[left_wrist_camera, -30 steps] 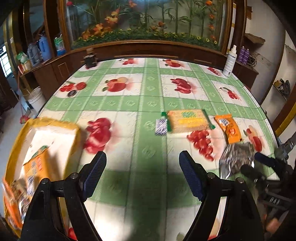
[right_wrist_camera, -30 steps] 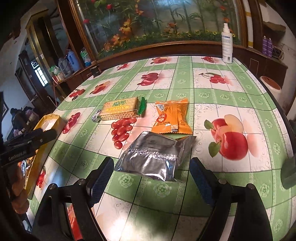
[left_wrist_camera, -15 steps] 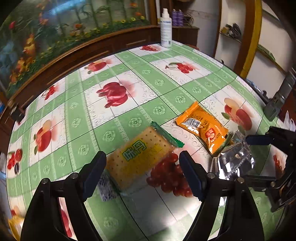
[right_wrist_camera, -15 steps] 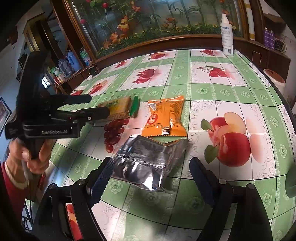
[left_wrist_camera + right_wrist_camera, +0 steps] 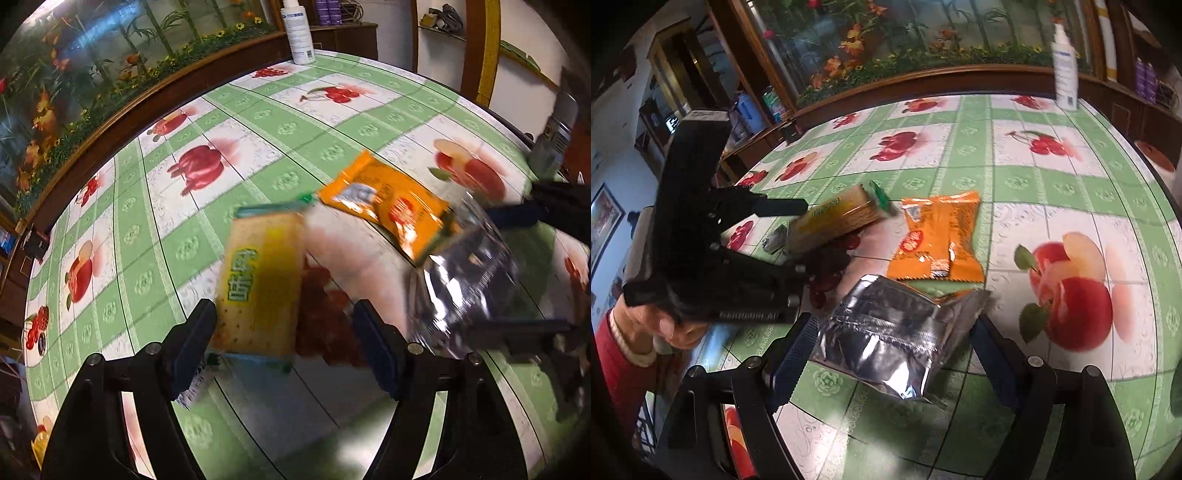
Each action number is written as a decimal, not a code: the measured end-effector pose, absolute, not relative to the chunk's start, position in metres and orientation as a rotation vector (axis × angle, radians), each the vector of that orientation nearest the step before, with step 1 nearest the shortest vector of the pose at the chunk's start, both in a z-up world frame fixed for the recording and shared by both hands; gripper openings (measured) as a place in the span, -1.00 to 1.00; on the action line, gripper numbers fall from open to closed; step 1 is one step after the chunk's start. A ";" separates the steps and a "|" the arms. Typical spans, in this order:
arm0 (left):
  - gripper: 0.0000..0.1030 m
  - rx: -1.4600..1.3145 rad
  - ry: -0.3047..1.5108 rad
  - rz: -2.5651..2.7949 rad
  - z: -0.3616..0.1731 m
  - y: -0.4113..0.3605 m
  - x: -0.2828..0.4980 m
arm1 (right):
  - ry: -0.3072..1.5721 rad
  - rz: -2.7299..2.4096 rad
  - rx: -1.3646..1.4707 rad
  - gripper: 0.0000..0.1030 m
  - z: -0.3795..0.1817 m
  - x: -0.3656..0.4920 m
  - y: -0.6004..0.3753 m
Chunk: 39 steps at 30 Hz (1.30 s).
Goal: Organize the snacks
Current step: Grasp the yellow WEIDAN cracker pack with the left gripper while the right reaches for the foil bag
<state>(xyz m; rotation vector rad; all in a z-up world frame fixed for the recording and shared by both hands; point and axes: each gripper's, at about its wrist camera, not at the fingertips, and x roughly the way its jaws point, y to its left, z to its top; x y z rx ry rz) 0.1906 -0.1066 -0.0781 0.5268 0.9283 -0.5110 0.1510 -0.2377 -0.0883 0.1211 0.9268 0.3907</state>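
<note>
A yellow cracker pack (image 5: 258, 280) with green ends lies on the fruit-print tablecloth, between the fingers of my left gripper (image 5: 282, 343). Its jaws are closing; the left finger (image 5: 192, 339) is at the pack's edge and the right finger stands off it. The right wrist view shows the same left gripper (image 5: 783, 236) straddling the cracker pack (image 5: 834, 221). My right gripper (image 5: 892, 354) is open, with a silver foil pouch (image 5: 894, 343) lying between its fingers. An orange snack packet (image 5: 938, 240) lies just beyond the pouch. From the left wrist, the right gripper (image 5: 513, 273) sits around the pouch (image 5: 469, 277).
A small dark packet (image 5: 774, 236) lies beside the cracker pack, under the left gripper. A white spray bottle (image 5: 1063, 74) stands at the table's far edge by the wooden cabinet. A hand in a red sleeve (image 5: 613, 350) holds the left gripper. The table's rim (image 5: 1160, 184) curves away on the right.
The left gripper swung right, away from the yellow box, rolled, and came down over the cracker pack. The right gripper stayed over the silver pouch.
</note>
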 end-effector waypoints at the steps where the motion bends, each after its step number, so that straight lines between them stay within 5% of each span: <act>1: 0.46 0.521 0.941 -0.518 -0.076 -0.105 0.185 | 0.920 0.396 0.097 0.68 -0.087 0.152 -0.235; 3: 0.33 0.496 0.961 -0.520 -0.071 -0.102 0.182 | 0.905 0.417 0.059 0.68 -0.084 0.154 -0.231; 27: 0.37 0.269 1.044 -0.378 -0.085 -0.088 0.232 | 0.978 0.259 -0.023 0.79 -0.100 0.156 -0.200; 30: -0.12 0.246 1.042 -0.423 -0.082 -0.091 0.225 | 0.967 0.246 -0.063 0.73 -0.100 0.151 -0.195; 39: -0.14 0.170 1.027 -0.382 -0.074 -0.077 0.197 | 0.932 0.272 0.027 0.04 -0.088 0.131 -0.215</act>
